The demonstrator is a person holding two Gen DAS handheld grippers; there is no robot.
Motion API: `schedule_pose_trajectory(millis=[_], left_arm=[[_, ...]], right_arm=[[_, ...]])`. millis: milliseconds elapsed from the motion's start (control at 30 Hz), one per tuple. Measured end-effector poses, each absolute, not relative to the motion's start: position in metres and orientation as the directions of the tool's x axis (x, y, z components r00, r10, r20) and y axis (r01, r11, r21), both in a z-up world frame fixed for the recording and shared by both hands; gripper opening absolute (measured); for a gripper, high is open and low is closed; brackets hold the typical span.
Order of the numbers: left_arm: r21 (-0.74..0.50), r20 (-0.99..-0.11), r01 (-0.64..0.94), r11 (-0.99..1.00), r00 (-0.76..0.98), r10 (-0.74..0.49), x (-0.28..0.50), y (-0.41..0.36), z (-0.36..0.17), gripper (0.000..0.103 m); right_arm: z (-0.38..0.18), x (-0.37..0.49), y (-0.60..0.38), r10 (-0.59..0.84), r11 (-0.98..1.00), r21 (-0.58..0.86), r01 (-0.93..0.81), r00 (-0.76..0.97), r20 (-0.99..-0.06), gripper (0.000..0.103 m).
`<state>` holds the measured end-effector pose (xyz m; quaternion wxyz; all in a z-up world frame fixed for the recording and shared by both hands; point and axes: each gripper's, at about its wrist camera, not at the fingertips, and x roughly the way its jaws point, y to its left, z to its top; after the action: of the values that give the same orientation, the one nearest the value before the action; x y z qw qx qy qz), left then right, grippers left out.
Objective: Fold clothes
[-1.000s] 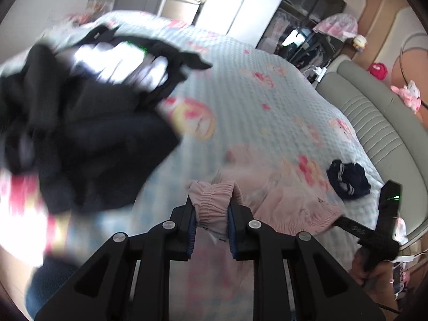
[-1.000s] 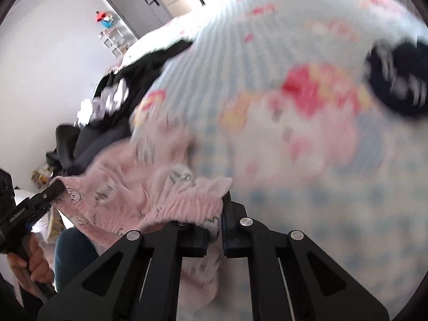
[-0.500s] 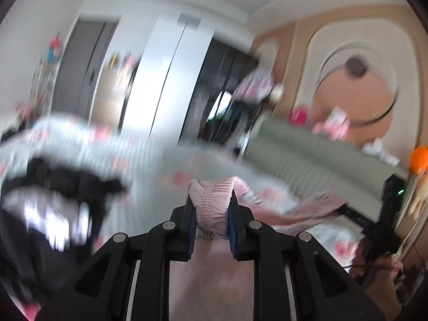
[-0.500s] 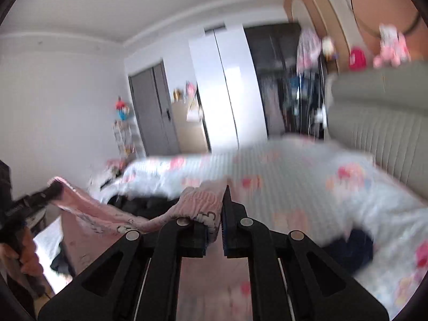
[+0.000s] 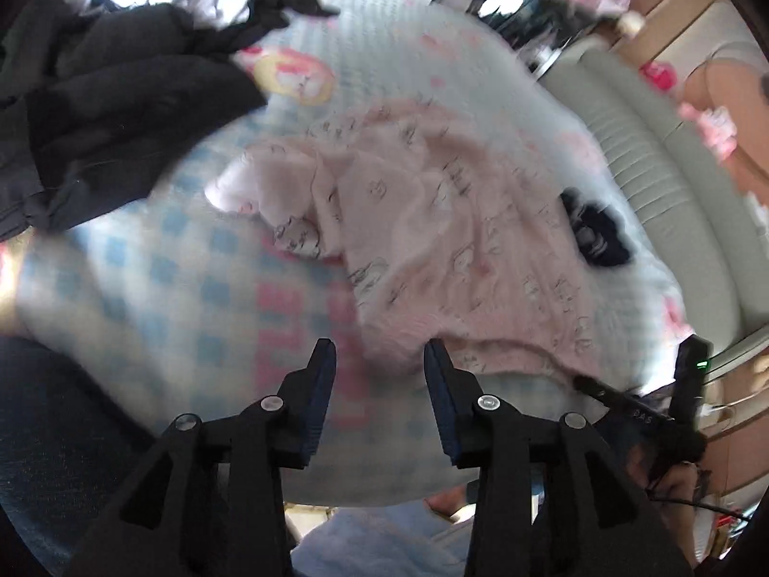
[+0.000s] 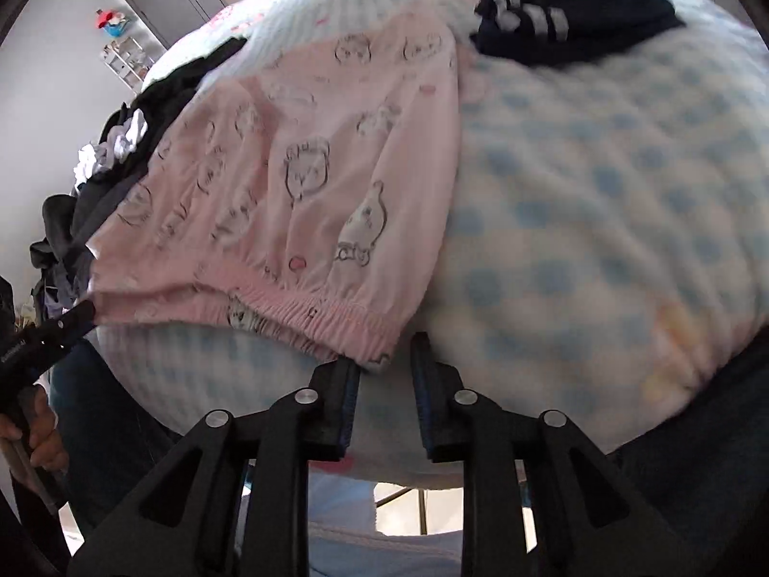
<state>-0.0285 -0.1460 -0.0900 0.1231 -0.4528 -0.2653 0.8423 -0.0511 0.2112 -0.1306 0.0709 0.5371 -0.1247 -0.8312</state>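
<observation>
1. Nearest in the left wrist view, the left gripper [image 5: 379,351] has its jaws opening; the pads press on nothing, and the blurred waistband end of the pink pyjama trousers [image 5: 447,240] lies just beyond the gap between them.
2. Nearest in the right wrist view, the right gripper [image 6: 384,360] is also opening, its jaws narrower apart; the gathered corner of the pink pyjama trousers [image 6: 307,178] sits at the fingertips, seemingly free of the pads.
3. Only the right wrist view shows the elastic waistband sharply, running along the near edge of the bed [image 6: 601,221], and the person's hand [image 6: 41,437] on the other gripper's handle at far left.
4. Only the left wrist view shows the trousers whole: spread flat on the checked bedspread [image 5: 158,279], with one leg crumpled toward the middle of the bed.
5. Farther off, a small dark navy garment [image 5: 596,231] lies just beside the trousers' far end; the right view shows its white stripes [image 6: 572,19].
6. Farthest, a heap of dark clothes [image 5: 120,91] lies at upper left, and a padded headboard [image 5: 673,182] at right.
</observation>
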Motion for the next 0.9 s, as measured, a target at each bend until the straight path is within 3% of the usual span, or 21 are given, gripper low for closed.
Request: schedule_pose_trajectory(millis=[67,133,233,500,600,700,833,900], left_arm=[[-0.648,-0.590,-0.004,-0.762,-0.629,0.506,-0.018,-0.154,-0.081,0.040],[-0.658,-0.551,-0.008,-0.753,-0.676,0.489,-0.017,-0.158,-0.071,0.040],[-0.641,-0.579,0.005,-0.767,-0.659,0.480,-0.027,-0.154,-0.076,0.040],[-0.568,-0.688,0.013,-0.823,-0.556,0.466,-0.041,-0.131,-0.096,0.038],[-0.509,-0.767,0.036,-0.860,-0.472,0.434,-0.048,-0.122,-0.112,0.038],[-0.490,-0.804,0.080,-0.868,-0.425,0.415,-0.054,-0.119,-0.125,0.041],[-0.488,-0.809,0.151,-0.860,-0.448,0.381,-0.059,-0.127,-0.125,0.053],[-0.426,-0.842,0.183,-0.886,-0.439,0.314,-0.062,-0.125,-0.126,0.053]], right_arm=[[-0.119,-0.049,0.214,-0.260,-0.955,0.297,-0.013,-0.445,-0.857,0.025],[-0.109,-0.045,0.216,-0.268,-0.951,0.309,-0.008,-0.479,-0.836,0.028],[-0.098,-0.042,0.211,-0.261,-0.950,0.311,-0.011,-0.516,-0.816,0.040],[-0.101,-0.044,0.216,-0.250,-0.947,0.319,-0.043,-0.530,-0.811,0.043],[-0.116,-0.055,0.215,-0.249,-0.954,0.299,-0.028,-0.486,-0.838,0.056],[-0.141,-0.066,0.210,-0.257,-0.959,0.284,-0.013,-0.386,-0.886,0.057],[-0.142,-0.074,0.211,-0.305,-0.940,0.339,-0.019,-0.396,-0.866,0.060],[-0.137,-0.076,0.213,-0.343,-0.923,0.384,-0.015,-0.416,-0.842,0.052]])
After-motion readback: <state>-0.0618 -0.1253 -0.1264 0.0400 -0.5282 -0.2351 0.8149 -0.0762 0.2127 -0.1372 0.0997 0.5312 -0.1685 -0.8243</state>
